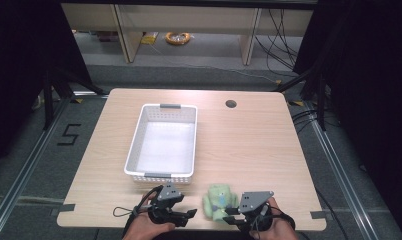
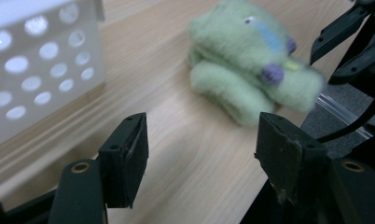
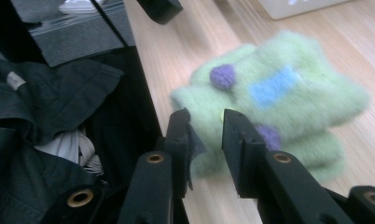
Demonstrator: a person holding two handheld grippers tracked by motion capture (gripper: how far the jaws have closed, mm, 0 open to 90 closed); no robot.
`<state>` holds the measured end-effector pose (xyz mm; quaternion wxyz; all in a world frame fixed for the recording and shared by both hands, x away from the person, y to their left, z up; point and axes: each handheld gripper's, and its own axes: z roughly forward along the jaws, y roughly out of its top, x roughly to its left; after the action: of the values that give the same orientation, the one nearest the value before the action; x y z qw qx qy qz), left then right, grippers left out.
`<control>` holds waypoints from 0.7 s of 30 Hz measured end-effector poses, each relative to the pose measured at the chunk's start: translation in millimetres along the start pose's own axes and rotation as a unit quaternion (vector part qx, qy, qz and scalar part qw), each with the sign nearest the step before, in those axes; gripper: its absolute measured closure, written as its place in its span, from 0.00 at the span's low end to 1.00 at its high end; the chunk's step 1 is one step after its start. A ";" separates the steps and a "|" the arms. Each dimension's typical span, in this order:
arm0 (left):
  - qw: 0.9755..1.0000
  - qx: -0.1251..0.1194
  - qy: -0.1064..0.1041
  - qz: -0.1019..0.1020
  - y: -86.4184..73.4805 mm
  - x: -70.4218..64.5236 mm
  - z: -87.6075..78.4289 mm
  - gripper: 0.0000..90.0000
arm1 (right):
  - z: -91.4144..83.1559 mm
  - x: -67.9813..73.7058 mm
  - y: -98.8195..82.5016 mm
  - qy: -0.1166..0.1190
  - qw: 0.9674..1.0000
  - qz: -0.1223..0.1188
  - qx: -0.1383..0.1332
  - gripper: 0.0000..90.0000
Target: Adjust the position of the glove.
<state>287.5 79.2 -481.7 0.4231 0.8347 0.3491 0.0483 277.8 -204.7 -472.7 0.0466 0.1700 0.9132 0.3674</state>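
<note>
Toy: fuzzy pale-green plush toy with blue patch and purple dots (image 1: 219, 200), lying on the light wooden table (image 1: 249, 145) near its front edge, between the two grippers.
Right gripper (image 1: 231, 216): just beside the toy at its right. Right gripper view has the jaws a narrow gap apart, tips at the toy's near edge (image 3: 269, 98); nothing clamped that I can see.
Left gripper (image 1: 190, 214): left of the toy, apart from it. Left gripper view shows jaws wide apart over bare table, holding nothing; toy (image 2: 251, 60) ahead.
Basket: white perforated plastic basket (image 1: 139, 145), behind the left gripper; its holed wall (image 2: 41, 70) is close up in left gripper view.
Extra: right gripper view catches dark cloth (image 3: 45, 107) below the table edge.
</note>
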 end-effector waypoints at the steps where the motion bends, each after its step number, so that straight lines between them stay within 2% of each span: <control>1: 1.000 -0.004 -0.001 -0.007 2.5 -2.1 1.2 0.38 | -1.5 1.9 -1.0 -0.006 1.000 0.003 0.003 0.78; 2: 1.000 -0.003 -0.004 0.005 5.7 -2.4 1.2 0.38 | -3.1 3.4 -2.4 -0.010 1.000 0.016 0.004 0.78; 3: 1.000 0.000 -0.003 0.018 9.4 -2.5 1.7 0.38 | -3.5 3.7 -3.9 -0.016 1.000 0.018 0.002 0.76; 5: 1.000 -0.008 -0.009 0.010 16.6 -6.7 5.1 0.38 | -5.2 6.6 -6.9 -0.022 0.999 0.033 0.007 0.75; 7: 1.000 -0.014 -0.013 0.018 24.5 -8.8 10.3 0.40 | -5.5 9.9 -9.4 -0.032 0.998 0.047 0.020 0.73; 8: 0.999 -0.010 -0.016 0.027 28.4 -9.0 12.6 0.41 | -4.8 12.4 -10.5 -0.044 0.997 0.056 0.021 0.73; 9: 0.999 -0.005 -0.019 0.030 32.1 -9.4 15.3 0.41 | -4.2 13.2 -11.5 -0.049 0.997 0.055 0.029 0.71; 10: 0.999 -0.002 -0.022 0.027 35.4 -9.6 18.7 0.41 | -2.4 15.2 -12.4 -0.057 0.996 0.069 0.030 0.70; 11: 0.999 0.002 -0.024 0.036 39.2 -8.6 21.5 0.42 | -1.9 15.7 -13.0 -0.061 0.995 0.073 0.038 0.70; 13: 0.999 0.004 -0.028 0.028 44.4 -9.3 29.0 0.43 | 1.5 16.8 -14.4 -0.068 0.994 0.080 0.039 0.69; 15: 0.998 0.019 -0.034 0.041 48.4 -8.1 35.0 0.43 | 3.7 16.2 -15.2 -0.068 0.993 0.090 0.048 0.69; 16: 0.998 0.031 -0.034 0.051 49.9 -6.7 37.5 0.43 | 5.1 18.4 -15.0 -0.066 0.991 0.106 0.049 0.67; 17: 0.998 0.033 -0.031 0.053 51.4 -5.5 41.4 0.43 | 5.7 17.6 -15.1 -0.066 0.991 0.102 0.050 0.66; 18: 0.998 0.028 -0.030 0.039 51.7 -6.3 44.0 0.43 | 7.3 16.5 -15.2 -0.069 0.992 0.094 0.040 0.65; 19: 0.998 0.031 -0.028 0.037 52.4 -5.4 46.5 0.43 | 8.3 17.0 -15.1 -0.073 0.992 0.095 0.034 0.64; 20: 0.998 0.038 -0.030 0.044 53.7 -3.6 48.5 0.44 | 8.3 17.1 -14.3 -0.073 0.992 0.094 0.039 0.62; 21: 0.998 0.038 -0.034 0.034 53.6 -4.5 50.1 0.43 | 10.9 17.6 -14.6 -0.081 0.991 0.094 0.038 0.60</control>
<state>332.0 21.4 -473.0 0.4012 0.8628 0.3070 0.0210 259.5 -201.3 -490.0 0.0792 0.2862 0.8997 0.3200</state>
